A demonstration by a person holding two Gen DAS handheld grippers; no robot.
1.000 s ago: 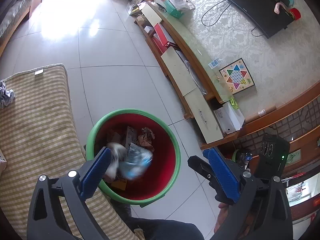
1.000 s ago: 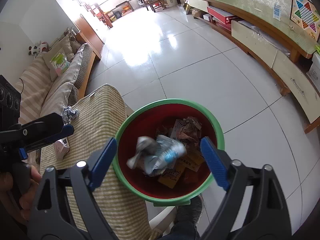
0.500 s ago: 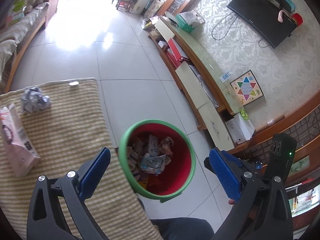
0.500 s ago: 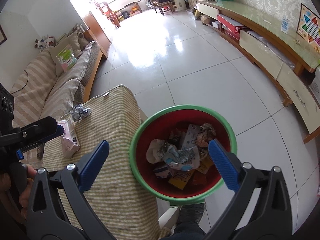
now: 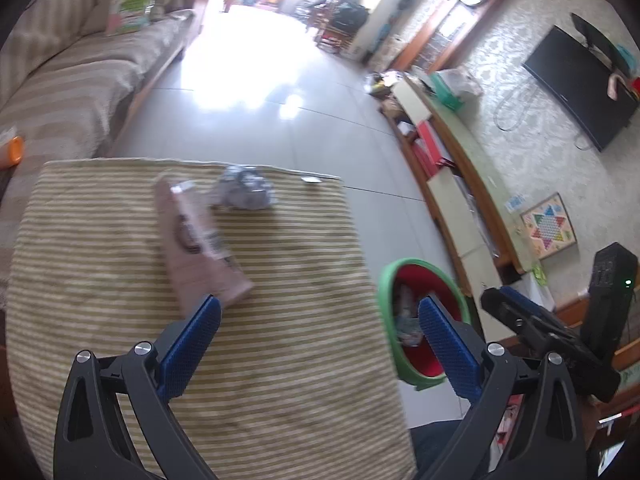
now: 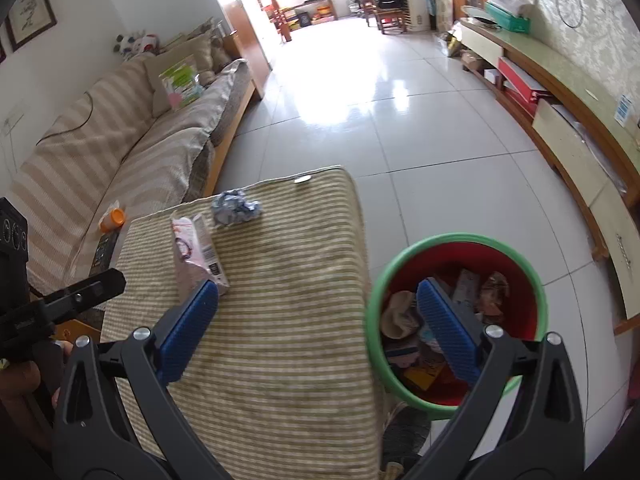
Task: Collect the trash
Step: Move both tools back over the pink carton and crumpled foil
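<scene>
A pink carton (image 5: 196,244) (image 6: 196,252) and a crumpled blue-white wrapper (image 5: 244,194) (image 6: 236,208) lie on the striped cloth (image 5: 280,320) (image 6: 280,300). A red bin with a green rim (image 5: 386,312) (image 6: 460,240) stands on the floor to the right, holding several pieces of trash. My left gripper (image 5: 318,340) is open and empty above the cloth, just short of the carton. My right gripper (image 6: 318,324) is open and empty, between the cloth's right edge and the bin.
A striped sofa (image 6: 120,140) runs along the left, with an orange-capped bottle (image 6: 112,218) on it. A long low cabinet (image 6: 568,120) lines the right wall under a TV (image 5: 580,84). Tiled floor (image 6: 400,112) stretches ahead.
Both grippers have swung left from over the bin toward the cloth. The trash that was falling now lies in the bin. The carton and wrapper have come into view.
</scene>
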